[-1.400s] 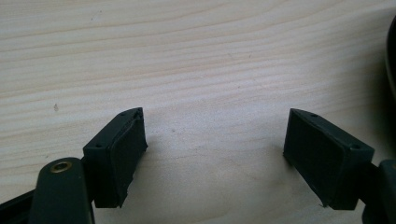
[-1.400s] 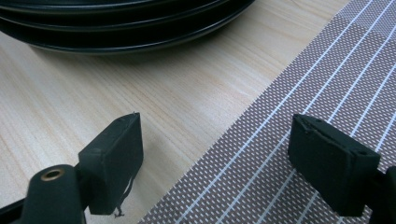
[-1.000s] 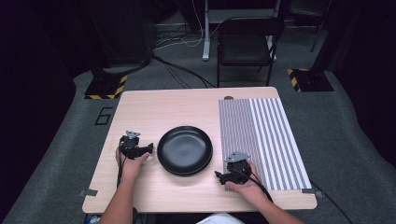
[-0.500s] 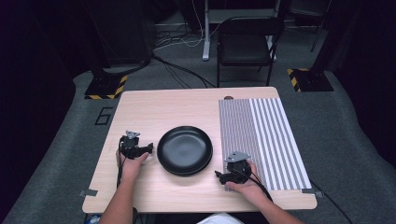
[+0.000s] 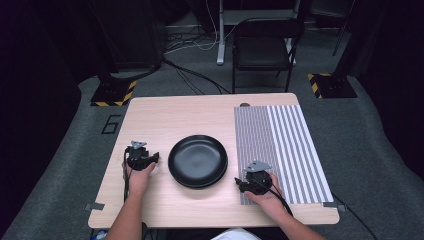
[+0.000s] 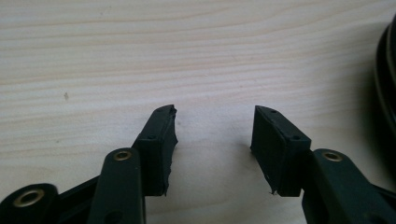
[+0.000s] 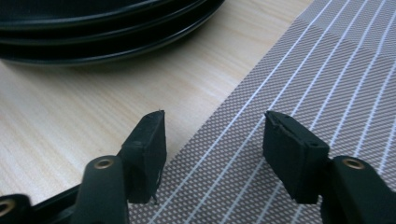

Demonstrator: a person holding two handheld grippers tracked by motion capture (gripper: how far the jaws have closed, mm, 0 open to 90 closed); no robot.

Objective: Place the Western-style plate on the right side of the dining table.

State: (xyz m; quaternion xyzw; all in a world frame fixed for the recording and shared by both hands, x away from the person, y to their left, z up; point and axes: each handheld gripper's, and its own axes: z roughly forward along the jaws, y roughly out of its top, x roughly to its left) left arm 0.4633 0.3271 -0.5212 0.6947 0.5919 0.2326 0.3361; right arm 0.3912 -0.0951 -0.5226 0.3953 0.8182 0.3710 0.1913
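You had the pale wooden counter laid out with a grey striped woven placemat on its right side and a stack of shallow black plates at the centre, probably so a plate could go across onto the mat. Your left hand-held gripper sat just left of the stack, jaws spread wide over bare wood, gripping nothing. Your right hand-held gripper rested at the mat's near left edge, beside the plates, its jaws equally wide apart and empty.
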